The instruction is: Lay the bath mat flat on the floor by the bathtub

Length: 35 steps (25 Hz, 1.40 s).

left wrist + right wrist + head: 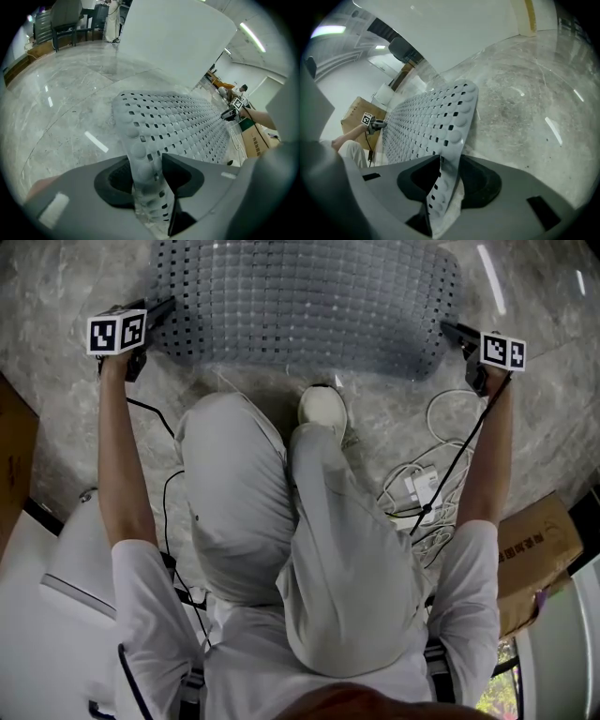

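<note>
A grey perforated bath mat (300,306) lies spread on the marble floor in front of me, with its far edge toward the white bathtub wall (178,42). My left gripper (161,313) is at the mat's near left corner. In the left gripper view that corner (145,154) stands upright between the jaws (146,173), which stand open with gaps beside it. My right gripper (452,331) is at the near right corner. That corner (445,159) also stands loose between its open jaws (443,180).
The person kneels just behind the mat, a white shoe (322,409) near its front edge. White and black cables (422,488) lie on the floor at the right. Cardboard boxes (534,549) stand at the right, with another box (14,456) at the left.
</note>
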Tool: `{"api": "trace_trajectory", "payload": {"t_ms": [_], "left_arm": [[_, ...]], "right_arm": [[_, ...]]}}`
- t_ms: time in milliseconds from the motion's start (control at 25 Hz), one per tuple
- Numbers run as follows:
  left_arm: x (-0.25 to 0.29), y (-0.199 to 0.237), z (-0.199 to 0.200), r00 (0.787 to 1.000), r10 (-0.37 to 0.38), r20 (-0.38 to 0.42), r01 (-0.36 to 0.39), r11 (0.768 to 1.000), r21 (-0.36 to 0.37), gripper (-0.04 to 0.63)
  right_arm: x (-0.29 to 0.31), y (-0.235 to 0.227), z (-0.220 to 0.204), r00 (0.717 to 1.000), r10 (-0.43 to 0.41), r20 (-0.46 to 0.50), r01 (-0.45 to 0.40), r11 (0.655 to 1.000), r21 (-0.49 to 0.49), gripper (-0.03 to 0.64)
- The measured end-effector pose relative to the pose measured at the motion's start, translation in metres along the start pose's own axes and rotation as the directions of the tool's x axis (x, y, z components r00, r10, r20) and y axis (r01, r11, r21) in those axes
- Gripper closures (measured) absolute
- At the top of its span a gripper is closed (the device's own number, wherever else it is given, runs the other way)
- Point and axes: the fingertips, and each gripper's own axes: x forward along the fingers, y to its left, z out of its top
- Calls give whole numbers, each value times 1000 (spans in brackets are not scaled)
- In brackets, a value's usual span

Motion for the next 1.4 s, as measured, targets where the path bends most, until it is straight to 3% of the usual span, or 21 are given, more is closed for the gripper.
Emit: {"api": "trace_trajectory", "payload": {"t_ms": [160, 280, 360, 520, 640, 800, 960, 1080, 1200, 1400], "left_arm": [[-6, 5, -5, 999, -33, -20, 32, 999, -22, 419], [-16, 17, -10, 1000, -12, -22, 11, 999, -33, 431], [-25, 24, -9, 1000, 15, 1, -15, 999, -42, 437], [-42, 28, 1, 994, 85, 62, -84, 996, -24, 469], [-45, 15, 8, 988, 112, 109, -115, 993, 17, 499], [-44, -7, 23, 971, 149, 186, -157, 987, 28, 591], [-35, -41, 36, 954, 144, 261, -163, 985, 50, 597], [-36, -69, 57, 919, 177, 352, -233, 964, 126, 598], [-43, -102, 77, 882, 178, 436, -271, 949, 163, 598], [-68, -158, 95, 851, 152, 503, -252, 958, 138, 598]], "right_arm": [[-10, -16, -10, 999, -46, -2, 46, 999, -1, 480], [-10, -18, -12, 996, -90, 4, 90, 995, -39, 477], [-10, -18, -11, 986, -167, 11, 167, 981, -101, 471], [-16, -16, -4, 933, -352, 69, 357, 895, -266, 462], [-27, -4, 5, 899, -411, 150, 438, 838, -327, 445], [-39, 25, 29, 877, -383, 290, 465, 828, -314, 425], [-43, 67, 54, 842, -319, 435, 469, 831, -299, 410], [-42, 97, 75, 792, -303, 530, 513, 802, -307, 416], [-42, 125, 90, 744, -291, 601, 543, 788, -291, 466], [-47, 179, 96, 750, -261, 607, 505, 819, -271, 530]]}}
